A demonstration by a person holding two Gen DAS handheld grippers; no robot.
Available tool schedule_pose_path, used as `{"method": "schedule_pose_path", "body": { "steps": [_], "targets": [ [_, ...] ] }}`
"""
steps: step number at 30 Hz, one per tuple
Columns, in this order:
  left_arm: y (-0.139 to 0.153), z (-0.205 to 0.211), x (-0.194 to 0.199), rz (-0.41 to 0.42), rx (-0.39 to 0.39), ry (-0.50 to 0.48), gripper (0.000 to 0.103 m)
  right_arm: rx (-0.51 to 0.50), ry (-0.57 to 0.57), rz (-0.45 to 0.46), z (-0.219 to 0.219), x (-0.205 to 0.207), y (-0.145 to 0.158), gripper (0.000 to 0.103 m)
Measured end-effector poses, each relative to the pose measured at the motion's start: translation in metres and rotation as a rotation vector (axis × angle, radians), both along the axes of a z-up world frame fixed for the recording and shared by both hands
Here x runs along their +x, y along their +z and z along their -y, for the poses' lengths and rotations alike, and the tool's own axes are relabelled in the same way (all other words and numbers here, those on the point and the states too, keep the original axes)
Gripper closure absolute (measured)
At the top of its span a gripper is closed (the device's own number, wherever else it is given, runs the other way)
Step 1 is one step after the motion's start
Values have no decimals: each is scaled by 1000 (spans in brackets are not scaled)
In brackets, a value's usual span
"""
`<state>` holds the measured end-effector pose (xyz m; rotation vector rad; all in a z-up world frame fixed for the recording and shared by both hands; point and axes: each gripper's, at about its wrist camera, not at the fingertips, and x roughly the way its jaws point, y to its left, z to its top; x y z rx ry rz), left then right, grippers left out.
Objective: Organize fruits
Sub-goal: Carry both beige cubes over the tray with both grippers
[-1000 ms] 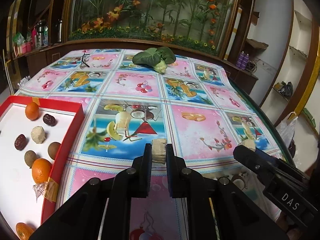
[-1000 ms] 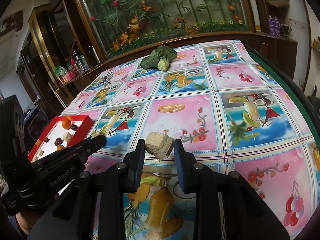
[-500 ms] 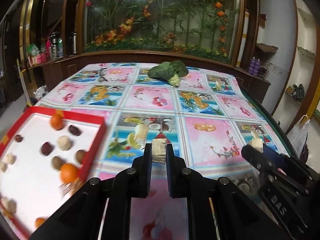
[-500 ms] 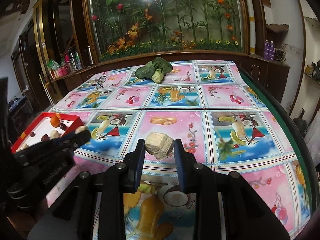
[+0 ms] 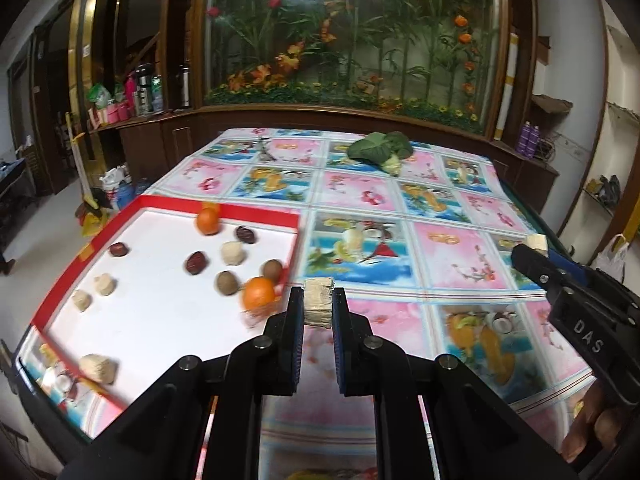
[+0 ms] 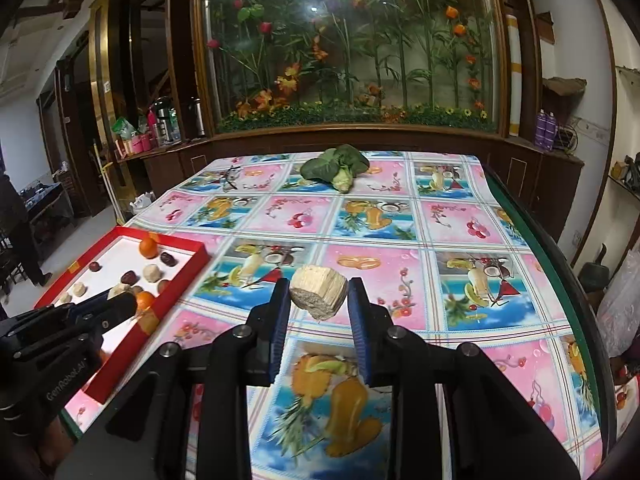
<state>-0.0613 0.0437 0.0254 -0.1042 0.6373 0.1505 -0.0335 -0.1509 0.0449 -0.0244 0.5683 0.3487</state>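
Observation:
My left gripper point(image 5: 316, 304) is shut on a pale beige fibrous chunk point(image 5: 318, 302), held above the tablecloth just right of the red-rimmed white tray point(image 5: 160, 312). The tray holds oranges point(image 5: 259, 292), dark red dates point(image 5: 196, 262), brown round fruits point(image 5: 227, 282) and several beige chunks point(image 5: 233, 252). My right gripper point(image 6: 318, 292) is shut on a larger beige chunk point(image 6: 318, 290), held above the table's middle. The right gripper also shows in the left wrist view point(image 5: 532, 254); the left gripper shows in the right wrist view point(image 6: 124, 304), over the tray point(image 6: 116, 256).
A leafy green vegetable point(image 5: 380, 150) lies at the far side of the fruit-print tablecloth point(image 5: 440, 252). Eyeglasses point(image 6: 230, 174) lie at the far left. A wooden cabinet with a flower display stands behind the table. The table edge runs along the right.
Both grippers have risen and swung left toward the tray, each still holding its chunk. More of the tray shows in the left wrist view.

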Motion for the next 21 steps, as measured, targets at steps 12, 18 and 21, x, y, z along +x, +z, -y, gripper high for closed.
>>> {"method": "schedule_pose_path", "body": {
  "steps": [12, 18, 21],
  "targets": [
    [-5, -41, -6, -22, -5, 99, 92, -11, 92, -19, -33, -6, -7, 72],
    [-9, -61, -5, -41, -8, 150, 92, -31, 152, -26, -53, -7, -8, 72],
    [-11, -73, -6, -49, -14, 179, 92, -43, 191, -33, -68, -5, -9, 72]
  ]
}}
